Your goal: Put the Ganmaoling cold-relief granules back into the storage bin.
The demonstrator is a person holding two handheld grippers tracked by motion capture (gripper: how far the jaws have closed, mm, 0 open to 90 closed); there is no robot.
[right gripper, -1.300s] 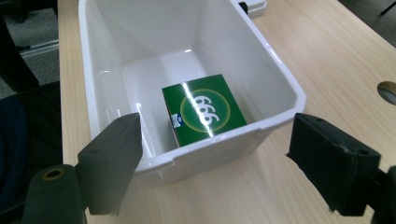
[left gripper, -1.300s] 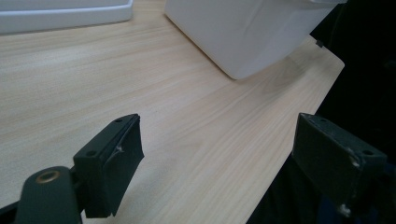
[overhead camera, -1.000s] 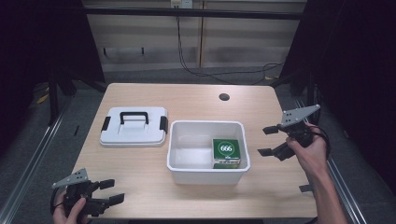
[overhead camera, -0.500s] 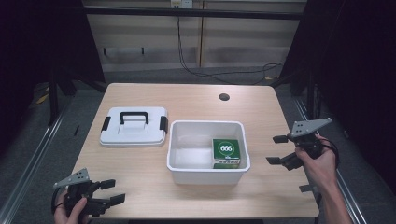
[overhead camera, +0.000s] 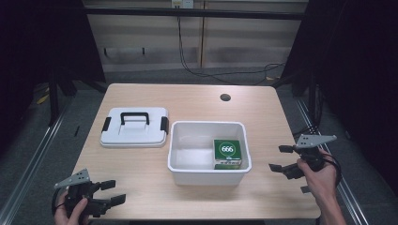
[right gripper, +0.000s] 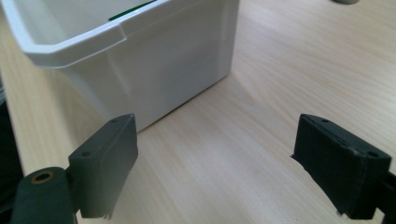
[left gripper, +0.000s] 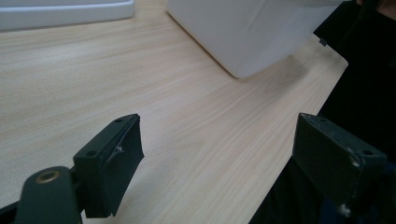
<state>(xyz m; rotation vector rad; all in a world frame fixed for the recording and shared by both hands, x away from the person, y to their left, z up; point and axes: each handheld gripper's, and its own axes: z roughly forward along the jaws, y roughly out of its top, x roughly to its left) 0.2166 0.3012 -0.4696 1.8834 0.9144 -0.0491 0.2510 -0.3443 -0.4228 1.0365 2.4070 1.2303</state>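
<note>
Right gripper [overhead camera: 284, 158] lower now, both grippers' fingers apart, white bin [overhead camera: 187, 164] holding green box [overhead camera: 227, 152]

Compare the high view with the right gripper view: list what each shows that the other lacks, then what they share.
High view alone: the white lid with its black handle lying flat left of the bin, the green box marked 666 in the bin's right end, the round hole in the table, and the left gripper, open at the near-left corner.

Right gripper view alone: a close look at the bin's outer wall and rim, framed by its own two spread jaws.

Shared: the white bin, the wooden tabletop, and the right gripper, open.
</note>
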